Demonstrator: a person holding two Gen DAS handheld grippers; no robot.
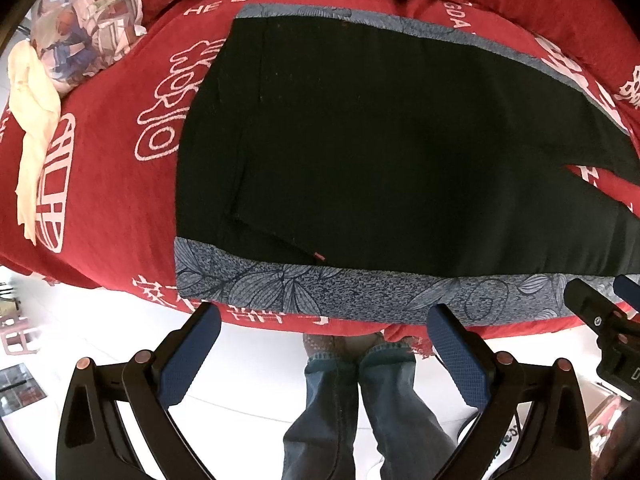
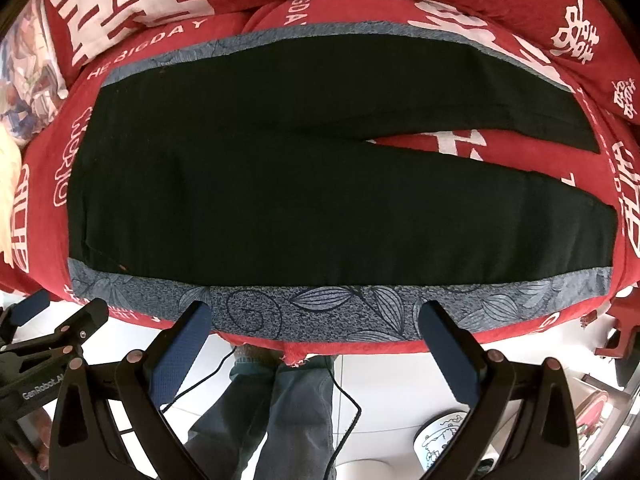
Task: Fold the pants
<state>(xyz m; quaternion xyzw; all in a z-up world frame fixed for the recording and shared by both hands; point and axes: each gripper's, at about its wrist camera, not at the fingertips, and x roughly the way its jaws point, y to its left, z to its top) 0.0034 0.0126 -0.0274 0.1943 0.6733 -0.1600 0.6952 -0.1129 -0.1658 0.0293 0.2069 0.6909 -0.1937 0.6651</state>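
Note:
Black pants (image 1: 380, 152) (image 2: 304, 200) with blue-grey leaf-patterned side stripes (image 2: 320, 304) lie flat on a red bed cover, waistband at the left and the two legs spread apart toward the right. My left gripper (image 1: 324, 320) hovers open just off the bed's near edge, below the waist end and touching nothing. The right gripper (image 2: 316, 316) is open too, above the near stripe by the middle of the closer leg. Each gripper shows at the edge of the other's view, the right one (image 1: 600, 308) and the left one (image 2: 56, 316).
The red bed cover (image 1: 112, 200) (image 2: 500, 148) carries white printed characters. A cream cloth (image 1: 32, 120) and a patterned pillow (image 1: 88, 28) lie at the far left. Below the bed edge, a person's jeans-clad legs (image 1: 360, 400) stand on a white floor, with a black cable (image 2: 344, 396) nearby.

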